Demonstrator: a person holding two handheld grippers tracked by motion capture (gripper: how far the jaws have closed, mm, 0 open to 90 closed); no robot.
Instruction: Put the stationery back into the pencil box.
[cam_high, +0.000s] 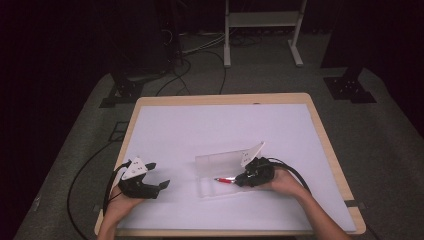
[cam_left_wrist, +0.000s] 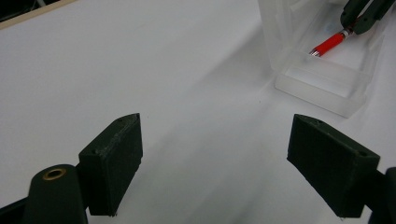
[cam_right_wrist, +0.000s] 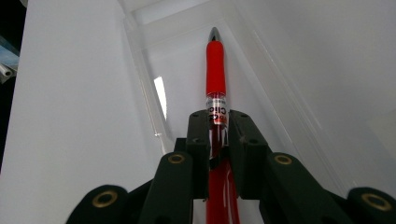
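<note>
At the left of the table (cam_high: 165, 125) our left gripper (cam_high: 161, 185) rests with its jaws spread wide, nothing between them. To its right lies the clear plastic box (cam_high: 220, 172), lid raised. Over its tray our right gripper (cam_high: 238, 180) clamps a red pen (cam_right_wrist: 215, 77), tip pointing into the box.

Red pen (cam_right_wrist: 215, 88): black print on the clear band of its barrel, partly covered, reads "Clic". A second line beneath it is too hidden to read.
</note>
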